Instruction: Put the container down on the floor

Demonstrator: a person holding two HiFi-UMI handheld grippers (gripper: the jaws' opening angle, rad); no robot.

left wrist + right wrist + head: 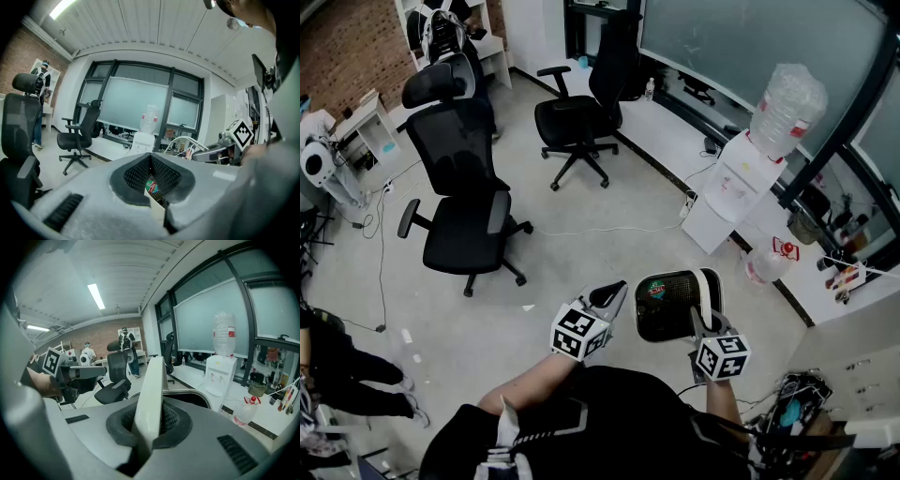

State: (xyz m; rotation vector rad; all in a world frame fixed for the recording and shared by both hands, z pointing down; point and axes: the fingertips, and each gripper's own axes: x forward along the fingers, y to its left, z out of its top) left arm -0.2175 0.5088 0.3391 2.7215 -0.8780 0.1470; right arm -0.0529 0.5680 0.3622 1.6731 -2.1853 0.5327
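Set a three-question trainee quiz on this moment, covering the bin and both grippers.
1. True or false: the white-rimmed, black-lined container rests on the grey floor.
2. The right gripper is shut on: A) the container's white rim; B) a chair arm; C) nothing.
3. Fill in: the white water dispenser carries a clear ____ on top.

Key
1. False: it is held in the air between the left gripper and the right gripper.
2. A.
3. Bottle.
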